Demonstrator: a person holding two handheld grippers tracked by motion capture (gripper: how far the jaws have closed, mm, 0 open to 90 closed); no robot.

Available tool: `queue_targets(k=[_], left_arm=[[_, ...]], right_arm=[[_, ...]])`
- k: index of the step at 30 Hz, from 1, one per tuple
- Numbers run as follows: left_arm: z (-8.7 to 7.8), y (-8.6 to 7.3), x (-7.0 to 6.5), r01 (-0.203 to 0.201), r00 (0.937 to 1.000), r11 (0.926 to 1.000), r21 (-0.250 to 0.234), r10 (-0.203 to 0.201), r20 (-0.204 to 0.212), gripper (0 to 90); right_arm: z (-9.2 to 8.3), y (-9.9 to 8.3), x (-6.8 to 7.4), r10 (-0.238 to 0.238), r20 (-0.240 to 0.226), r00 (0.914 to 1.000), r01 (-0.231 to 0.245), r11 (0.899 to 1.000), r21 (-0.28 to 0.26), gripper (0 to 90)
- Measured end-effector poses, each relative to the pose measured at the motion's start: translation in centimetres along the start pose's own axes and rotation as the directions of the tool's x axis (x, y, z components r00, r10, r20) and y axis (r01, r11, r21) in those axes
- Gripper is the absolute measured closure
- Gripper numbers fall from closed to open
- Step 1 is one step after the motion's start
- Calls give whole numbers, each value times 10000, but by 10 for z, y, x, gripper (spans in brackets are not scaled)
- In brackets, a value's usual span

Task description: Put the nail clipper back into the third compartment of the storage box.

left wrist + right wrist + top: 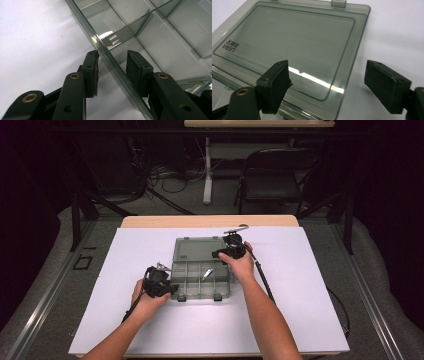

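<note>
A clear grey compartment box [193, 288] lies open on the white sheet, its lid [197, 250] folded flat behind it. A small shiny piece [207, 273] sits in one middle compartment. My left gripper [172, 289] is at the box's front left corner. In the left gripper view its jaws [112, 62] straddle the box's side wall [117, 73], one pad outside and one inside, with a gap showing on each side. My right gripper [218, 254] hovers at the lid's right end. Its jaws [332, 82] stand wide apart above the lid [294, 37], with nothing between them.
The white sheet [300, 285] covers most of the wooden table [210, 221]. Two dark latches [181, 297] are at the box's front edge. A folding chair [275, 180] and floor cables [170, 180] are beyond the table. A cable [262, 275] trails from the right gripper.
</note>
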State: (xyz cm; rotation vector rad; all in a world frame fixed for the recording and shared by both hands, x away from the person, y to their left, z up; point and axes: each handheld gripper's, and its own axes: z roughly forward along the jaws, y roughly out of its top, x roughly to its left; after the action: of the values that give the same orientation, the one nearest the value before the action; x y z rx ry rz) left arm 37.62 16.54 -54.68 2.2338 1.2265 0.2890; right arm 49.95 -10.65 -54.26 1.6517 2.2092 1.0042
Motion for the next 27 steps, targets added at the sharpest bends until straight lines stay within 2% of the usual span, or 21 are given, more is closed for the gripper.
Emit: queue_targets(k=[6, 14, 23, 27], left_arm=[[0, -1, 0, 48, 10000, 10000, -70, -48, -10, 622], [0, -1, 0, 43, 10000, 10000, -77, -43, 5, 626], [0, 0, 0, 62, 10000, 10000, 4, -62, -30, 634], [0, 0, 0, 71, 10000, 10000, 17, -71, -31, 635]], right_arm=[[6, -2, 4, 40, -212, 9998, -39, 10000, 54, 206], [9, -3, 1, 392, -411, 9984, -389, 9992, 81, 202], [9, -2, 1, 478, -383, 9981, -473, 9988, 139, 207], [8, -2, 1, 663, -557, 9962, -653, 9977, 187, 221]])
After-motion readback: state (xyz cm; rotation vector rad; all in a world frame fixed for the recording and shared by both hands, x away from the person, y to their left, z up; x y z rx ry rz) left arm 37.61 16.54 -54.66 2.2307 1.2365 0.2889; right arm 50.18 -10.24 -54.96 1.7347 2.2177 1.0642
